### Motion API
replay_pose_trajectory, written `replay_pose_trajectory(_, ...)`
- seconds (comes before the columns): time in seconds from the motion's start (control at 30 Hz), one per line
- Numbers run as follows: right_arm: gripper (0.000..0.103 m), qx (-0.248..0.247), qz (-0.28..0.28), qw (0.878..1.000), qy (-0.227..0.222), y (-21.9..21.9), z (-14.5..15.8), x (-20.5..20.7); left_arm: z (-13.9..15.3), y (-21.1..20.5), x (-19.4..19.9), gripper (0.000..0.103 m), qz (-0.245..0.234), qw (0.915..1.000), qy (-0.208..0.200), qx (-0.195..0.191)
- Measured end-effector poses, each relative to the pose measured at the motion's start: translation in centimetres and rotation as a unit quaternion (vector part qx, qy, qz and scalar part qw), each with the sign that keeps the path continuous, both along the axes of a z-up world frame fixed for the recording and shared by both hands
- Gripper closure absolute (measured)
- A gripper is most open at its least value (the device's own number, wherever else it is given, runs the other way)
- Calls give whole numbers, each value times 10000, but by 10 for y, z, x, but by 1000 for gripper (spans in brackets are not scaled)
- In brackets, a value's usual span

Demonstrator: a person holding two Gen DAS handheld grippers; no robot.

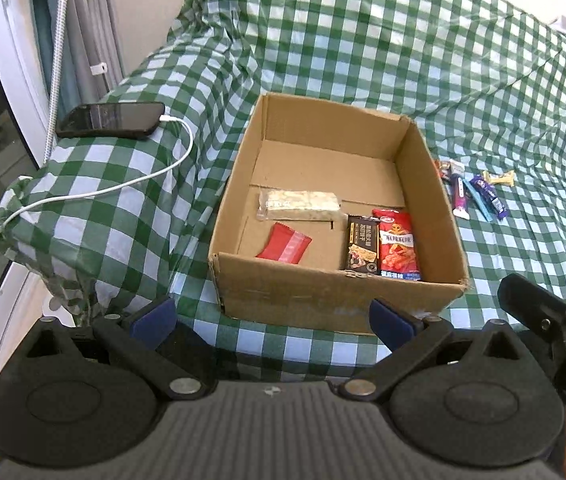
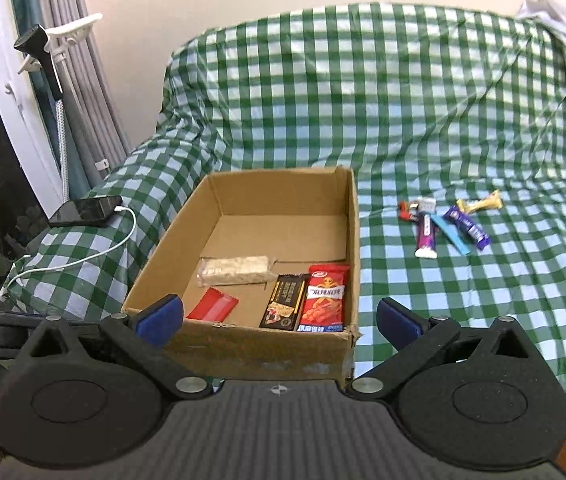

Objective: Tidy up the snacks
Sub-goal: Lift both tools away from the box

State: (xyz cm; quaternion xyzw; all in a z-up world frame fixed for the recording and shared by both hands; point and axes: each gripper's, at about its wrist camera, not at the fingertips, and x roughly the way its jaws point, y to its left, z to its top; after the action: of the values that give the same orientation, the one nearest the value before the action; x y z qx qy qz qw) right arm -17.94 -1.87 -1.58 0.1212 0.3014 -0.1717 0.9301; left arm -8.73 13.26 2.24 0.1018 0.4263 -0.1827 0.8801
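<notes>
**Loose snacks right of the box, both jaws wide and empty**

Surface: a bed or sofa under a green-and-white checked cloth (image 2: 423, 120); soft, so things will sink a little when pressed.

Open brown cardboard box (image 2: 353, 240) sits centre-left. Inside, lying flat on its floor: pale nougat-like bar in clear wrap (image 2: 237, 270), small red foil sachet (image 2: 213, 304), dark brown cereal-bar packet (image 2: 285, 300), red printed snack packet (image 2: 325, 298). The last two lie side by side against the box's right wall.

Not yet boxed: a small cluster on the cloth, right of the box and apart from it. Purple-and-white tube-shaped stick (image 2: 426, 236), light blue flat stick (image 2: 453, 236), purple wrapped bar (image 2: 469, 228), yellow twist-wrapped candy (image 2: 479, 203), small red-and-white pieces (image 2: 415, 208) at the far end. Several overlap or touch.

Handling, as judged: all light, thin, with slick crinkly wrappers; contents likely brittle or crushable. Best taken across the short width at mid-length, with modest squeeze. Overlaps mean one piece may drag a neighbour.

Left gripper (image 1: 273, 320): jaws wide apart, nothing between them, low before the box's near wall.

Right gripper (image 2: 281, 322): jaws wide, empty, also before the near wall. The cluster lies ahead and well to the right of its jaws, beyond the right finger.

Black phone (image 1: 111, 120) with white cable rests left of the box.
</notes>
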Motion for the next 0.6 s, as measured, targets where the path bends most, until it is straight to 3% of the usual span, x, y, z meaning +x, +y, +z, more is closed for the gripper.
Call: replay_pose_trajectory(0.6,1,-144,-119,9991,-371,12,15,-39,16,14,-34,0,-45,9995,-317,-69)
